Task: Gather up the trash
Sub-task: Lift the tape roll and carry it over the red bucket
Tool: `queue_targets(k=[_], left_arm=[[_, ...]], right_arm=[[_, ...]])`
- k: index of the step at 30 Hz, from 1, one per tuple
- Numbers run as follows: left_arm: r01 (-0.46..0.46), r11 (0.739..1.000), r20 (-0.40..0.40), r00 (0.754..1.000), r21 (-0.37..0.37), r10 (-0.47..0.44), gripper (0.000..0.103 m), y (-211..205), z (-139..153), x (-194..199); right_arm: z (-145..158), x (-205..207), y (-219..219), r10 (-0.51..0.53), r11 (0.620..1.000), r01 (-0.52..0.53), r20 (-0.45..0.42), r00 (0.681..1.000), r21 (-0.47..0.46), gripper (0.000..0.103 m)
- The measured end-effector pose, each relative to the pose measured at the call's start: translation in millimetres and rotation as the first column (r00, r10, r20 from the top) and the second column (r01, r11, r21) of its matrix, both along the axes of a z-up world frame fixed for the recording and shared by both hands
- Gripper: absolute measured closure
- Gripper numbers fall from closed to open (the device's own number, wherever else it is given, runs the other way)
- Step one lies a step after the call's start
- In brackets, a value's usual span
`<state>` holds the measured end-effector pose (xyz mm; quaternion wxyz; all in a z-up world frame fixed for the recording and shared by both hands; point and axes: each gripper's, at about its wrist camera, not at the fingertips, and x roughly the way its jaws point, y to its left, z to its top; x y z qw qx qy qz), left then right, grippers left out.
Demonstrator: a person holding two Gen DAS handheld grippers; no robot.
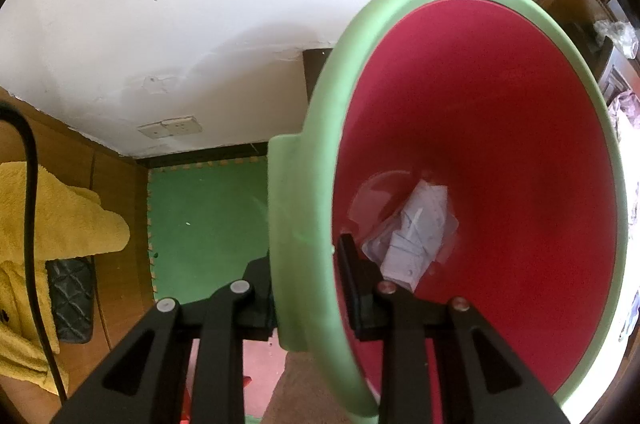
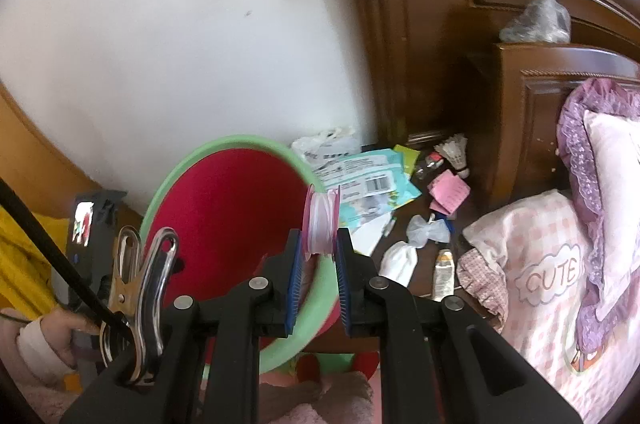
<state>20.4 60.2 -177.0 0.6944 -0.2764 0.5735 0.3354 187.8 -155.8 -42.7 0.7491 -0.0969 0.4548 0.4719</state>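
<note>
A basin with a green rim (image 1: pixel 296 224) and red inside is held tilted by my left gripper (image 1: pixel 308 264), shut on the rim with one finger outside and one inside. Crumpled white paper and clear wrap (image 1: pixel 412 232) lie at the basin's bottom. In the right wrist view my right gripper (image 2: pixel 318 248) is shut on a small pink-and-white spool (image 2: pixel 322 224), held over the near rim of the same basin (image 2: pixel 224 208). On the dark bedside surface behind lie a printed blue-white packet (image 2: pixel 360 184), pink notes (image 2: pixel 448 192), a shuttlecock (image 2: pixel 456 148), a white tissue (image 2: pixel 400 260) and a small tube (image 2: pixel 444 274).
A white wall stands behind the basin, with a wooden headboard (image 2: pixel 440 24) and a bed with a pink "CUTE" pillow (image 2: pixel 540 264) at right. A yellow garment (image 1: pixel 52 224) and black cable (image 1: pixel 32 184) are at left, over a green floor mat (image 1: pixel 208 216). A person's hand (image 2: pixel 48 336) holds the left tool.
</note>
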Motion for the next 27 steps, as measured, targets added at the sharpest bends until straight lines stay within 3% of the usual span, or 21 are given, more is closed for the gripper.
queue_targets(k=[10,27], left_arm=[[0.017,1.0,0.006,1.0,-0.005,-0.017,0.076,-1.1,-0.4,-0.6],[0.03,0.999,0.016,0.999,-0.013,-0.03,0.075,-2.0,-0.4,-5.6]], right_arm=[[-5.0,-35.1,25.2,0.084,0.996,-0.084,-0.013,0.996,-0.032,0.086],[-32.0,-55.4,48.2,0.142,0.982,-0.147,-0.045,0.989,-0.122,0.086]])
